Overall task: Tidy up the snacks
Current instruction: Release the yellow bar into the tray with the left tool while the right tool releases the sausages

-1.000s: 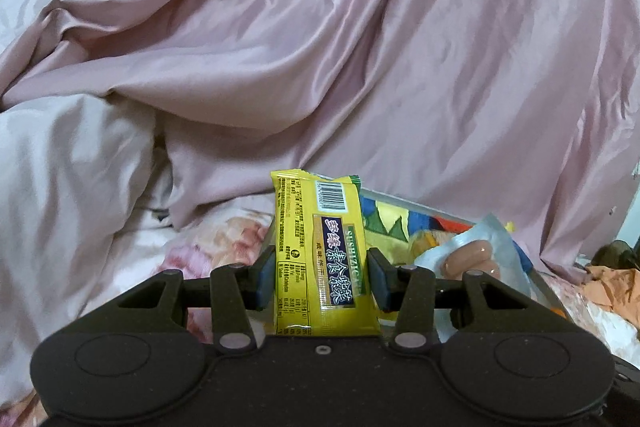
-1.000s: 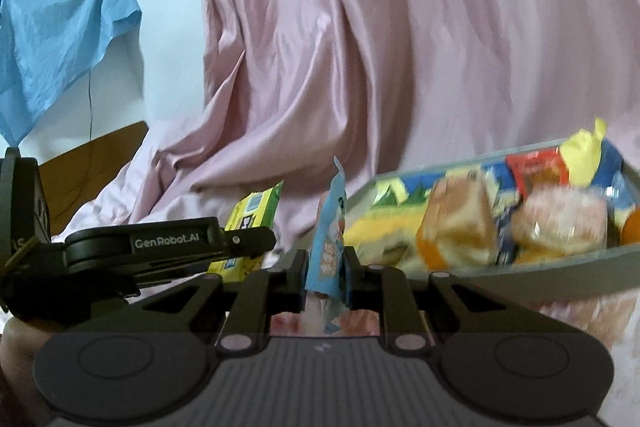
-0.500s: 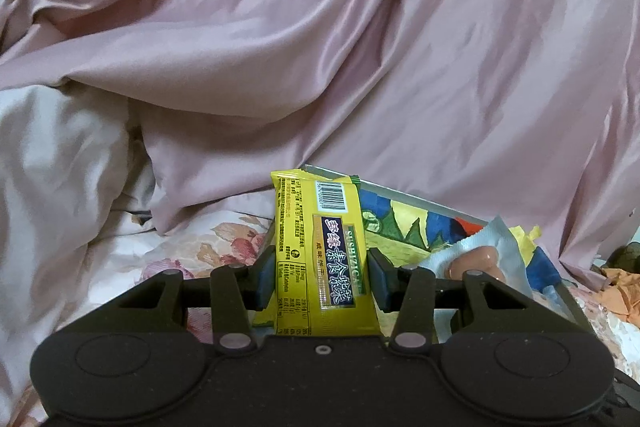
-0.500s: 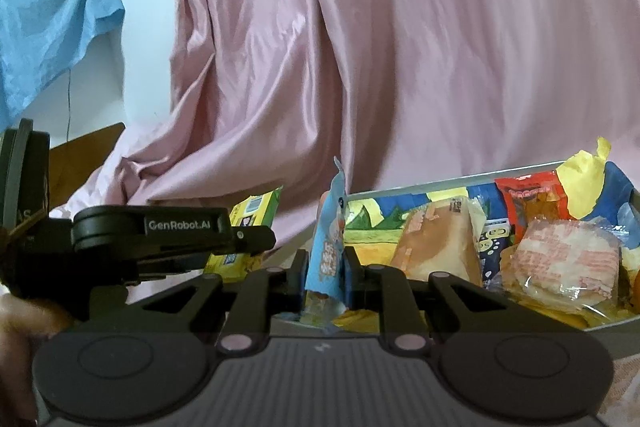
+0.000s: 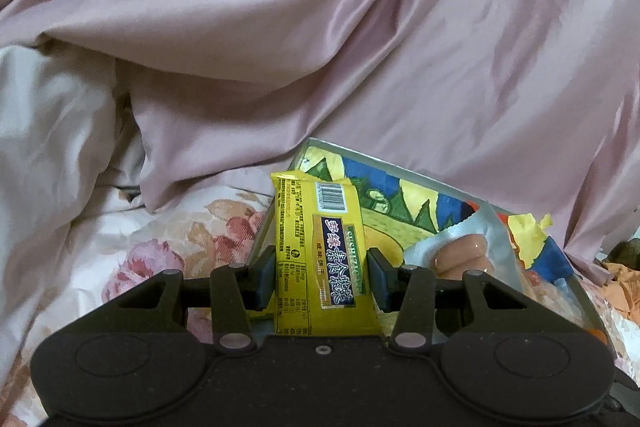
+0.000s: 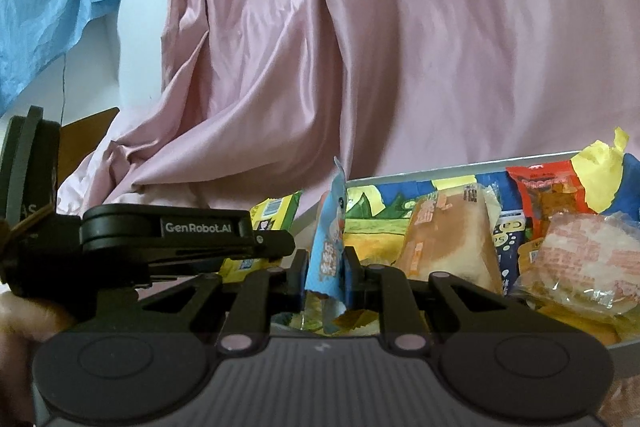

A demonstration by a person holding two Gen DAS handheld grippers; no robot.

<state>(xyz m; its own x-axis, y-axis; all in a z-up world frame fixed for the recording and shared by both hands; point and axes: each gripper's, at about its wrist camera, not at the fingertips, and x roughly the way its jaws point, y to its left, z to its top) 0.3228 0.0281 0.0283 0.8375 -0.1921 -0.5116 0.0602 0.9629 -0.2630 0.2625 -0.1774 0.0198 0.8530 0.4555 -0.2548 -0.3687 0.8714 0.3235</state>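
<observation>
My left gripper [image 5: 321,277] is shut on a yellow snack packet [image 5: 320,251] held upright, just at the near left corner of a grey snack box [image 5: 384,171] with a colourful cartoon lining. A clear pack of sausages [image 5: 464,251] lies in the box to the right. My right gripper [image 6: 326,277] is shut on a thin blue snack packet [image 6: 330,239] held edge-on at the box's left end [image 6: 440,173]. The left gripper body [image 6: 180,239] with the yellow packet [image 6: 276,213] shows at left in the right wrist view.
The box holds bread packs [image 6: 448,247], a round cake pack [image 6: 584,259], a red packet [image 6: 548,195] and yellow wrapper [image 6: 600,179]. Pink satin sheet [image 5: 360,47] drapes behind. Floral bedding [image 5: 180,239] lies under the left gripper. Blue cloth [image 6: 48,19] hangs at upper left.
Both grippers have moved closer to the box with their packets still held. The box now looms larger in both views; the yellow packet sits over its near corner.
</observation>
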